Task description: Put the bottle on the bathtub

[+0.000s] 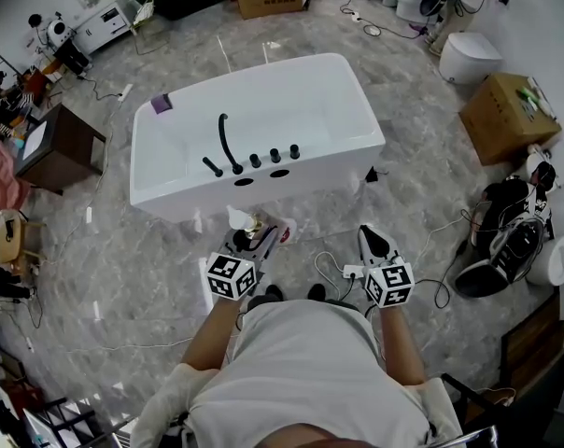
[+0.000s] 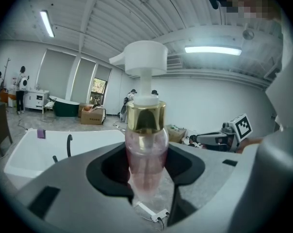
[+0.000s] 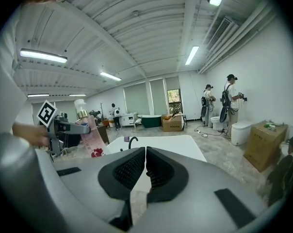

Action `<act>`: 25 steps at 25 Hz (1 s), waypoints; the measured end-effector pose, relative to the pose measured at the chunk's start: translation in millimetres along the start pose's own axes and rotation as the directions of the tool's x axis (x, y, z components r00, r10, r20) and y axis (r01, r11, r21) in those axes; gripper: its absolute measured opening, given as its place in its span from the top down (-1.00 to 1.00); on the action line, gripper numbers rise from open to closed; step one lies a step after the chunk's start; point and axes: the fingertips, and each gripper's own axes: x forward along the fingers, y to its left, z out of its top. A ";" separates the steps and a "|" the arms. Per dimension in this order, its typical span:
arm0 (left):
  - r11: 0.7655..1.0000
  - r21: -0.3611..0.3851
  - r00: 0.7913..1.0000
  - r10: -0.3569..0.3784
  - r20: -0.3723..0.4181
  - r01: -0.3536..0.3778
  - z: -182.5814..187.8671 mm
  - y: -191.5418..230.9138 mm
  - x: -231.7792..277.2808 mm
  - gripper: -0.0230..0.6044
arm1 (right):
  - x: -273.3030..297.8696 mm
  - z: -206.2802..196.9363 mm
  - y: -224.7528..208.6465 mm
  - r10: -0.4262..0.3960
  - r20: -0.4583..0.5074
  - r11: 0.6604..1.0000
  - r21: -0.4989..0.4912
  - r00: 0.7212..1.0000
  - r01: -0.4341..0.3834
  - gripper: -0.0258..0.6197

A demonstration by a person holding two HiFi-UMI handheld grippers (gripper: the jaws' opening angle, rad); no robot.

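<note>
Here we are by the white bathtub [image 1: 349, 80], and the person stands just short of its near rim, both tools held out in front. The left gripper [image 1: 255, 235] is clamped on the bottle [image 2: 146, 152], with the dark padded jaws pressing on either side of its pink, see-through body. A gold collar [image 2: 145, 116] and a white pump head [image 2: 142, 58] rise above the jaws (from the left gripper view it stands straight up). From above, the bottle hangs over the grey marbled floor [image 1: 123, 259], close to the tub's front wall but not touching the tub. The black faucet [image 1: 228, 143] arches over the near rim, with a row of small black knobs [image 1: 274, 154] beside it. A small purple thing [image 1: 162, 103] sits on the far left corner of the rim.

The right gripper [image 1: 374, 245] is held to the right, well apart from the bottle. Its ribbed jaws are drawn together to the thinnest slit, with nothing between them. Off to the right, a cardboard box [image 1: 504, 116] stands on the floor.
</note>
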 end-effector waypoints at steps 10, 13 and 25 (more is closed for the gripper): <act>1.000 -0.016 1.000 0.012 0.010 -0.012 -4.5 -23.2 33.1 0.25 | 1.7 -9.6 -40.2 0.024 -0.022 1.000 -0.014 0.999 -0.025 0.82; 1.000 -0.024 1.000 0.009 0.002 -0.008 -7.6 -27.0 40.9 0.25 | 2.7 -11.8 -49.4 0.009 -0.027 1.000 -0.008 1.000 -0.009 0.82; 0.999 -0.010 0.999 -0.033 -0.034 0.033 5.6 8.8 101.0 0.25 | 45.8 -7.1 -88.1 -0.058 -0.039 0.998 0.033 0.998 0.060 0.82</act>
